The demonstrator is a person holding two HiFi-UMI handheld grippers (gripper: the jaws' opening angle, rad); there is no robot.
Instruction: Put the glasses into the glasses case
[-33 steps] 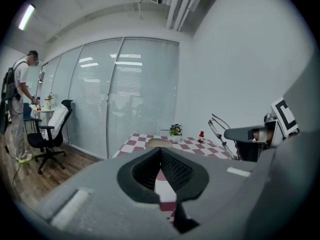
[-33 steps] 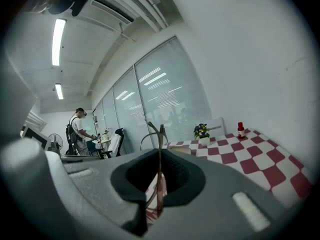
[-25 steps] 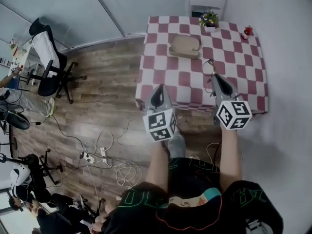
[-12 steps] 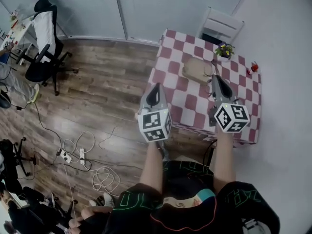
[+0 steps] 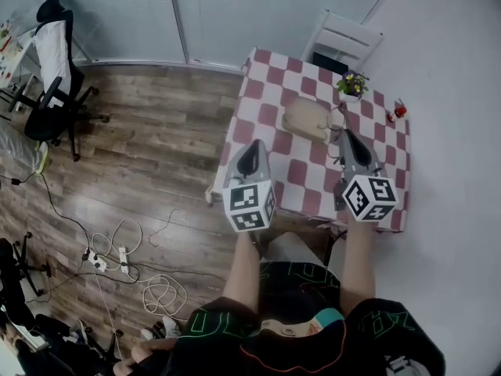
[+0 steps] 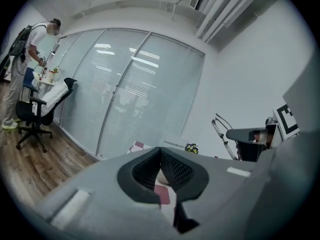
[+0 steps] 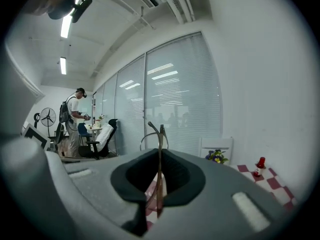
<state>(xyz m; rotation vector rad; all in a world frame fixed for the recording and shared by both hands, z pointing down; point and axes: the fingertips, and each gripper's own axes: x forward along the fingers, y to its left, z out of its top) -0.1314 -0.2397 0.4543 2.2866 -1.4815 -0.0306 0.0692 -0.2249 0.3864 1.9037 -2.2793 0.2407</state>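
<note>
Clearly the right gripper (image 5: 347,137) had its fingers (image 7: 180,176) pinched shut on the glasses (image 7: 159,139) — frame poking upward — while the glasses case (image 5: 305,119) lay crosswise on the tabletop (image 5: 264,116) at its eleven o'clock, farther from the empty, closed left gripper (image 5: 252,150).

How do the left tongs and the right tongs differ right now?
The right tongs grip the glasses; the left tongs are shut on nothing. In the head view, the right tongs appear beside the case, the left tongs nearer the table's edge. Both point toward the table.
</note>
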